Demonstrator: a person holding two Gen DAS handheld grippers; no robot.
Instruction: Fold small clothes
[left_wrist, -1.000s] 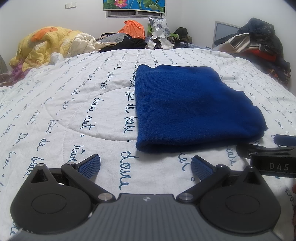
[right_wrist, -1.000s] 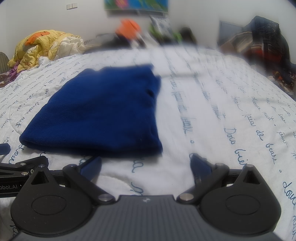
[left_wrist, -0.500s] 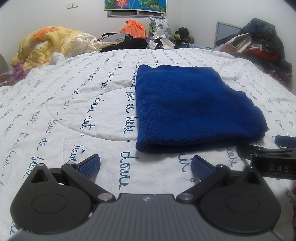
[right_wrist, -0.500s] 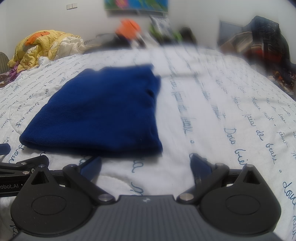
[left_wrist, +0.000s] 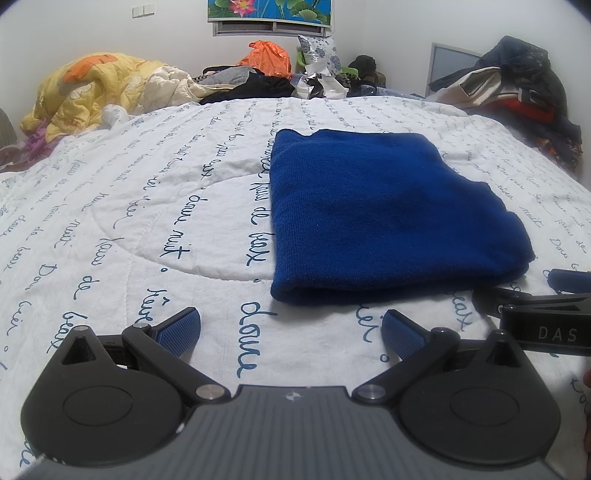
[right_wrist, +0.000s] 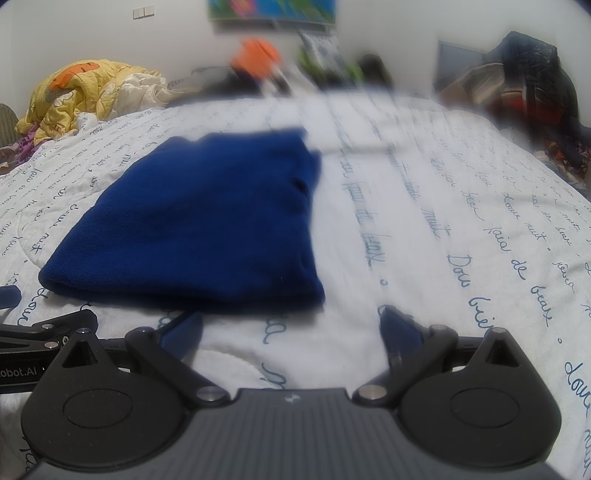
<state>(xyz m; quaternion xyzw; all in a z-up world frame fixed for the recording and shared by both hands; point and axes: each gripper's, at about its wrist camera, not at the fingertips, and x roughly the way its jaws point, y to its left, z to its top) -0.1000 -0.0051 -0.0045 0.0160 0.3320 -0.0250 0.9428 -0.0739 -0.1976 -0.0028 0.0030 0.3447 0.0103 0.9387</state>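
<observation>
Bed with white quilt (left_wrist: 155, 206) printed in dark blue script; on it, one blue knitted garment (left_wrist: 376, 218), folded into a rough rectangle, lying flat near the middle of the quilt. Garment: deep blue, fine-ribbed surface, rounded fold along the near edge, left edge straight, right edge stepped where layers do not quite meet. Left wrist view, sharp: garment sits ahead and to the right of the left tongs (left_wrist: 291, 326), not touching them; the right tongs' black frame enters at the right edge, just beside the garment's near right corner. This view alone resolves the far clutter: yellow duvet (left_wrist: 92, 92), orange bag (left_wrist: 266, 57), flower picture (left_wrist: 269, 9) on the wall, heap of dark clothes (left_wrist: 517, 85) at right. Right wrist view, blurred through its centre: same garment (right_wrist: 207, 221) ahead and to the left of the right tongs (right_wrist: 291, 326); a small dark notch shows on its right edge; far clutter smeared. Left tongs: spread wide, blue pads apart, holding nothing. Right tongs: spread wide, holding nothing.
</observation>
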